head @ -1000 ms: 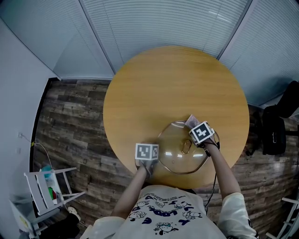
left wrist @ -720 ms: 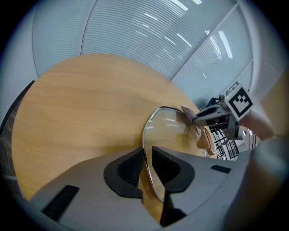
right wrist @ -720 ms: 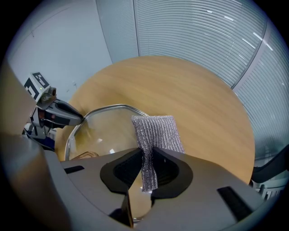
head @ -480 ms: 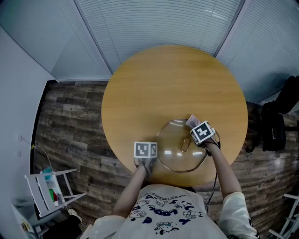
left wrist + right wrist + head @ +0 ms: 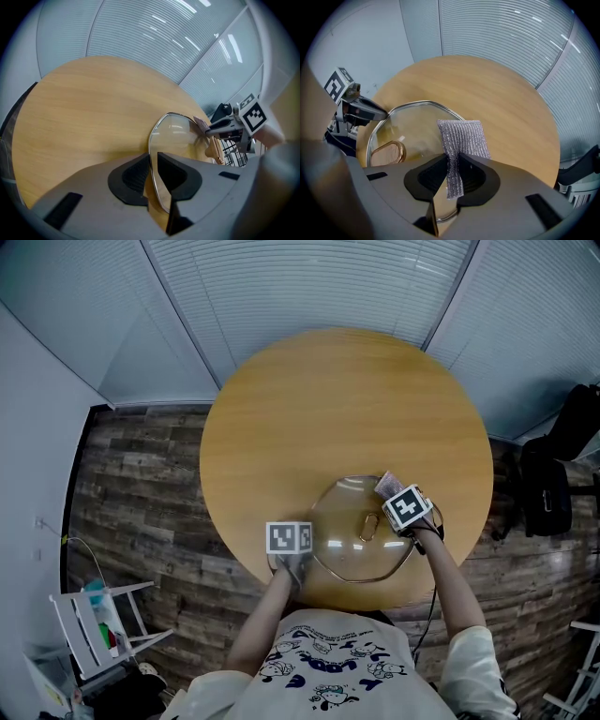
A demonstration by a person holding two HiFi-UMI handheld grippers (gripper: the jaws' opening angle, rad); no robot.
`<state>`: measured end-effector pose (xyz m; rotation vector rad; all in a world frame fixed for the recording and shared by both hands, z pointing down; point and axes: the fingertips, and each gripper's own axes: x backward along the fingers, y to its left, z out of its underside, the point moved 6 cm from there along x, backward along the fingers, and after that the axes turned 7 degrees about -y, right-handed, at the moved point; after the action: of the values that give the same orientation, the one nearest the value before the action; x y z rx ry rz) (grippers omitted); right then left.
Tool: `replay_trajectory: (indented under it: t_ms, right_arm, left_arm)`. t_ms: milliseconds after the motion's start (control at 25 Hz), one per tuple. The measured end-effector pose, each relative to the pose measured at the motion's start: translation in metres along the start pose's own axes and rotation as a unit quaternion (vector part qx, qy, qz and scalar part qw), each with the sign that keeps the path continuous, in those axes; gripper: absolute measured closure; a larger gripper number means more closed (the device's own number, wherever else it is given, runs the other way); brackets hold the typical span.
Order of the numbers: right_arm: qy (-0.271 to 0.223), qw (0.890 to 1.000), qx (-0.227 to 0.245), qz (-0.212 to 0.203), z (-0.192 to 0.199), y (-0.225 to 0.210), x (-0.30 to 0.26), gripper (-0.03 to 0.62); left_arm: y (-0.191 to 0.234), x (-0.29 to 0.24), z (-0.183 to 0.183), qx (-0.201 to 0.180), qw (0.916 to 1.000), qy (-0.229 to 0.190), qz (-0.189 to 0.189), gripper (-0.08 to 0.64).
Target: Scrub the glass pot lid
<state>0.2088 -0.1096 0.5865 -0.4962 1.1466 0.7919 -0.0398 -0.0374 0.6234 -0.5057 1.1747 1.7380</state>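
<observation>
A glass pot lid (image 5: 361,531) with a metal rim and a golden loop handle (image 5: 369,531) lies on the round wooden table (image 5: 337,409), near its front edge. My left gripper (image 5: 298,563) is shut on the lid's left rim (image 5: 154,140). My right gripper (image 5: 394,495) is shut on a silvery mesh scrubbing cloth (image 5: 461,140), whose free end rests on the lid's right side (image 5: 412,126). The cloth (image 5: 386,484) shows beside the marker cube in the head view. The handle (image 5: 389,152) shows left of the right jaws.
Wood-plank floor surrounds the table. A white rack (image 5: 89,624) stands at lower left, a dark chair (image 5: 553,484) at the right. Blinds cover the windows behind the table. The person's torso is at the table's front edge.
Both grippers and the lid have stayed nearly where they were; the cloth end has shifted only slightly on the lid's right side. The head camera has drifted a little.
</observation>
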Motion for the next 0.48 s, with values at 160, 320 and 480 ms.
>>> replay_trajectory:
  t_ms: [160, 320, 480]
  right_arm:
    - [0.009, 1.0, -0.016, -0.005, 0.011, 0.004, 0.005, 0.518]
    - [0.003, 1.0, -0.015, 0.007, 0.019, 0.002, 0.013, 0.518]
    - [0.006, 1.0, -0.027, 0.005, 0.033, 0.007, 0.017, 0.518]
  left_arm:
    - [0.0, 0.0, 0.0, 0.001, 1.0, -0.002, 0.0, 0.495]
    - [0.0, -0.001, 0.0, 0.006, 1.0, -0.006, 0.001, 0.497]
    - [0.0, 0.0, 0.0, 0.004, 1.0, -0.009, -0.001, 0.497]
